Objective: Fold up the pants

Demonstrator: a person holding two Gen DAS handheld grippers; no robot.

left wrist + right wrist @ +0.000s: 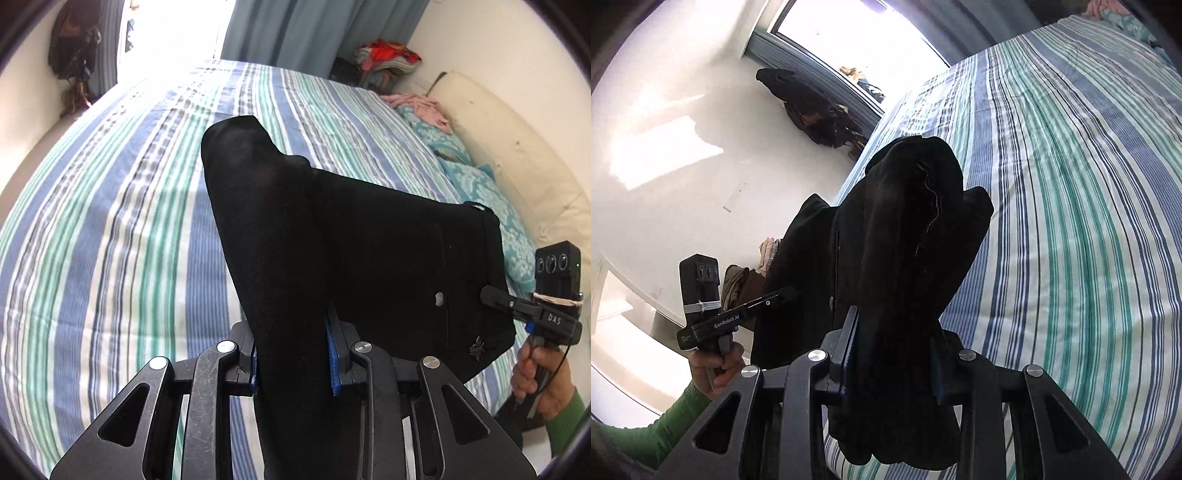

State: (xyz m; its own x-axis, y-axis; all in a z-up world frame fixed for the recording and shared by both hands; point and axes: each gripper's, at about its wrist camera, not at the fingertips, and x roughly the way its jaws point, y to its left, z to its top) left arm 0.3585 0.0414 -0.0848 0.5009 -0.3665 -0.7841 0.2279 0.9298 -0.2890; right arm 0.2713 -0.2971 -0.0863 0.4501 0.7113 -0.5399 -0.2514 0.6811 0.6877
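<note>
Here, in the left wrist view, the left gripper [291,354] pinches a thick bunch of the black woven fabric pants [332,229] between its blue pads, lifting them above the bed with the blue, green and white striped cover [110,221]; the right gripper [491,297] bites the far edge near a pale button, so the cloth hangs spread between both tools, probably to line it up for a fold; in the right wrist view, the right gripper [894,354] is clamped on gathered black fabric that flops over its fingers, while the left gripper [783,295] grips the hanging panel, held off the bed beside its edge
</note>
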